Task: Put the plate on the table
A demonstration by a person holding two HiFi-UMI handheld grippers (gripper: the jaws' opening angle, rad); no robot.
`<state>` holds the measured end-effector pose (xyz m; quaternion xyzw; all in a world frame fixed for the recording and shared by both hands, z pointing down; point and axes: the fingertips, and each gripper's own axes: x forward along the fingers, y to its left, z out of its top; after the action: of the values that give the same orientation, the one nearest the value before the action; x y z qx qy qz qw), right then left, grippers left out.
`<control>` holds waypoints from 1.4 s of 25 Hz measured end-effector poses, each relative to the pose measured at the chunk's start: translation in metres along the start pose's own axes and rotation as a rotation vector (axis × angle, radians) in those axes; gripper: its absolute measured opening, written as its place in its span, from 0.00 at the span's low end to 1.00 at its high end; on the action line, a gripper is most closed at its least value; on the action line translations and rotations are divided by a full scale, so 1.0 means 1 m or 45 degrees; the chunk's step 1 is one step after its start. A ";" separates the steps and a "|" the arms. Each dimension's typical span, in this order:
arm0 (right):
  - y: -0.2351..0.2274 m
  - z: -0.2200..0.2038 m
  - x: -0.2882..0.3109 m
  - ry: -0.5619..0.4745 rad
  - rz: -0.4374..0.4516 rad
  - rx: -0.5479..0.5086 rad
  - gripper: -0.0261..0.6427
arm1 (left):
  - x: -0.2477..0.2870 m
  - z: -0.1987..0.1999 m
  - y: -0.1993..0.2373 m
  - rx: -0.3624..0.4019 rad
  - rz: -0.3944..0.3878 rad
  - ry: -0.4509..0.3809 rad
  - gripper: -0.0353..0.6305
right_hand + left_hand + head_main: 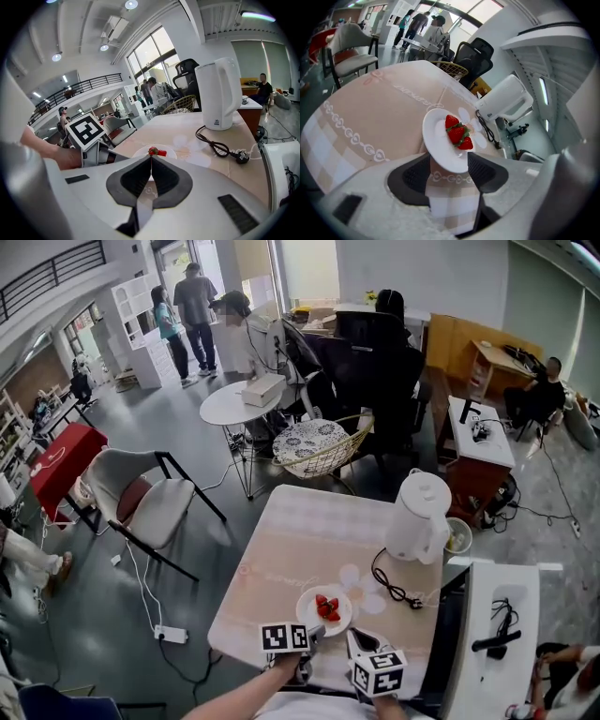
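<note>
A small white plate (307,611) (437,137) with strawberries (327,607) (458,132) lies on the beige patterned table (291,540) near its front edge. My left gripper (312,636) (449,169) stands open just behind the plate. The plate's near rim reaches in between the jaws, and the pads stand off it on both sides. My right gripper (354,640) (150,159) is shut with nothing in it, to the right of the left one. Past its tips, the right gripper view shows the plate (170,153).
A white kettle (419,517) (218,93) stands at the table's right side, and its black cable (394,585) with plug trails toward the plate. Chairs, a round white table and people are on the floor beyond. A white cabinet top (502,634) lies right of the table.
</note>
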<state>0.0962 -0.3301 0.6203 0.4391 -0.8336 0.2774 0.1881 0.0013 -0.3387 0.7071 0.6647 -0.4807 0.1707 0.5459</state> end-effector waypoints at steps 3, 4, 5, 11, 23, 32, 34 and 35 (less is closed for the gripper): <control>0.003 0.000 0.001 0.004 0.004 -0.005 0.05 | -0.004 0.002 0.005 0.096 0.061 0.001 0.42; 0.004 -0.001 0.001 0.004 0.004 -0.004 0.05 | -0.006 0.003 0.006 0.120 0.070 -0.008 0.42; 0.005 -0.001 0.001 0.003 0.003 -0.003 0.05 | -0.009 0.005 0.007 0.137 0.072 -0.021 0.42; 0.015 0.004 -0.001 -0.025 -0.005 -0.002 0.05 | -0.026 0.016 -0.010 0.206 -0.015 -0.100 0.42; 0.057 0.020 -0.025 -0.123 -0.049 0.015 0.05 | -0.094 0.019 -0.056 0.517 -0.169 -0.243 0.34; 0.098 0.031 -0.047 -0.212 -0.060 0.016 0.05 | -0.148 0.011 -0.072 0.715 -0.236 -0.371 0.17; 0.107 0.033 -0.052 -0.233 -0.057 0.017 0.05 | -0.160 0.009 -0.075 0.743 -0.253 -0.397 0.14; 0.112 0.034 -0.055 -0.245 -0.059 0.013 0.05 | -0.165 0.008 -0.076 0.757 -0.264 -0.408 0.13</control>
<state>0.0300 -0.2654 0.5303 0.4837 -0.8360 0.2339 0.1113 -0.0177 -0.2751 0.5374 0.8582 -0.4195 0.1404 0.2605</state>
